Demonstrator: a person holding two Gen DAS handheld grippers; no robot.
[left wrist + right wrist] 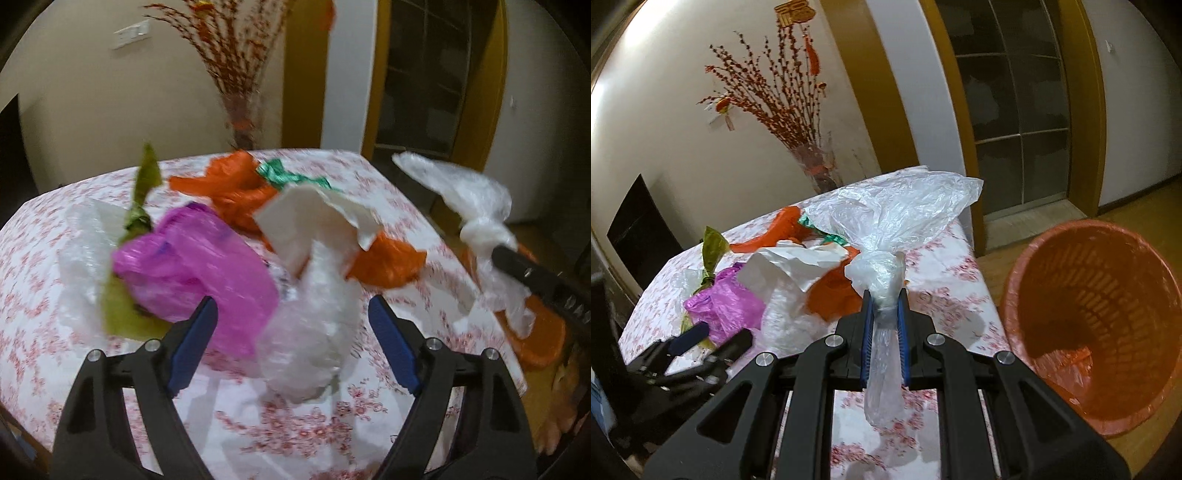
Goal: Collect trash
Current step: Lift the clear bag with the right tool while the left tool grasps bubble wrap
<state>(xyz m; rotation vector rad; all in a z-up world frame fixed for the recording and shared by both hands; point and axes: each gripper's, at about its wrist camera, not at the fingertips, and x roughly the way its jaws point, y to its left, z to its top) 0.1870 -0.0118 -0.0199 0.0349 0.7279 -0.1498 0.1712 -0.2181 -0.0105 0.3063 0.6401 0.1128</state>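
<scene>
right hand-held gripper (884, 297) pinching a clear plastic bag (897, 214) beside the orange bin (1097, 314), left hand-held gripper (293, 314) hanging spread wide over crumpled trash (207, 266) sitting on the desk (37, 258)

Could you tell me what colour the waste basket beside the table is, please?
The waste basket is orange, with a slotted lattice wall; the right wrist view shows it best.

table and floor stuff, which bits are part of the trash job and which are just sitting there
Job: clear bag in right gripper, pink bag, orange bags, white paper, green wrapper, orange bin, left gripper.

Lying about: vase of branches, tablecloth.
</scene>
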